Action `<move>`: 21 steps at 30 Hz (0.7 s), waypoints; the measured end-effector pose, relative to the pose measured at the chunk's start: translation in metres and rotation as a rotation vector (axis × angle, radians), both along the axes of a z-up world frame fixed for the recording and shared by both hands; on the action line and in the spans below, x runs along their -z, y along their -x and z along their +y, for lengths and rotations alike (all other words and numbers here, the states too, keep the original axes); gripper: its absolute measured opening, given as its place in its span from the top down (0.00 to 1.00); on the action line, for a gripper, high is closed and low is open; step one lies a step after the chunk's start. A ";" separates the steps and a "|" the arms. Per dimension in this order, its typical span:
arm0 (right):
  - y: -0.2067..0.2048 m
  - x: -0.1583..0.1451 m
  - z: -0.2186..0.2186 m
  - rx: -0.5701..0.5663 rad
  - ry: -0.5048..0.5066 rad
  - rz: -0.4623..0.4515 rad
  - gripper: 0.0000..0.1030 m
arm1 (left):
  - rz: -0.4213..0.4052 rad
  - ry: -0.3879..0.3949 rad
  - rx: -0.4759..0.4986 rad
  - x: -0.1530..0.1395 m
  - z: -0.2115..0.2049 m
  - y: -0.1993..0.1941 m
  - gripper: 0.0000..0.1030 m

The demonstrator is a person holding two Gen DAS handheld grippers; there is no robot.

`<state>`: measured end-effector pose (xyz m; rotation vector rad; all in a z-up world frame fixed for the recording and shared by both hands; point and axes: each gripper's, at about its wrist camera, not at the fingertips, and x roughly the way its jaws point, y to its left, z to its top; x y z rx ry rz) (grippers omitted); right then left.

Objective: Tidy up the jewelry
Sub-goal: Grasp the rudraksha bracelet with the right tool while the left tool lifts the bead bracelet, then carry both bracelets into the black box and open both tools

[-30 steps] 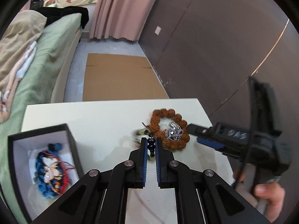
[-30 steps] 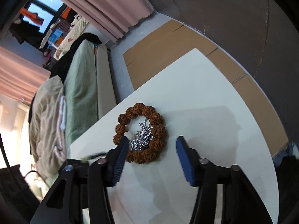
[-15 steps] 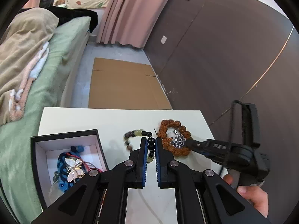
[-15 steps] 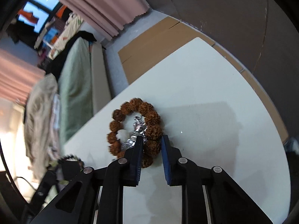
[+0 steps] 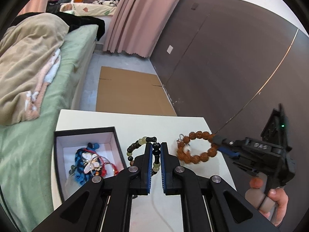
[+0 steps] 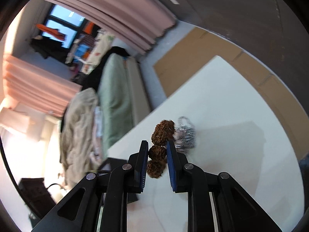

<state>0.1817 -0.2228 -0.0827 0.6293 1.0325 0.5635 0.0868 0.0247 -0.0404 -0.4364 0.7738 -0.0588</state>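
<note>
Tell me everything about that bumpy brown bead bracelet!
The brown bracelet is a ring of big, wrinkly, seed-like beads, reddish brown, with a small silvery chain charm dangling from it. The right gripper pinches one bead between its blue-padded fingers, so the loop hangs lifted above the white table, beside the left gripper's darker bracelet.

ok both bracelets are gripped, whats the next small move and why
Probably carry the left hand-held gripper, shut on the dark bead bracelet, leftward over the open black box and release; that box already holds jewelry and sits just beside it.
</note>
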 end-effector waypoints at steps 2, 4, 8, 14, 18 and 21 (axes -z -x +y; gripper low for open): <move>0.006 -0.008 0.004 -0.024 -0.032 -0.031 0.80 | -0.003 0.002 -0.007 -0.001 0.003 0.004 0.93; 0.013 -0.017 0.008 -0.044 -0.055 -0.066 0.80 | -0.007 0.004 -0.014 -0.002 0.007 0.008 0.93; 0.027 -0.033 0.018 -0.087 -0.107 -0.123 0.80 | -0.018 0.008 -0.034 -0.006 0.018 0.017 0.93; 0.039 -0.045 0.037 -0.141 -0.142 -0.179 0.80 | -0.010 0.016 -0.082 -0.004 0.038 0.026 0.93; 0.041 -0.044 0.050 -0.170 -0.146 -0.184 0.80 | 0.010 0.033 -0.101 0.001 0.049 0.026 0.92; 0.044 -0.042 0.058 -0.188 -0.146 -0.183 0.80 | 0.009 0.056 -0.099 0.003 0.053 0.026 0.92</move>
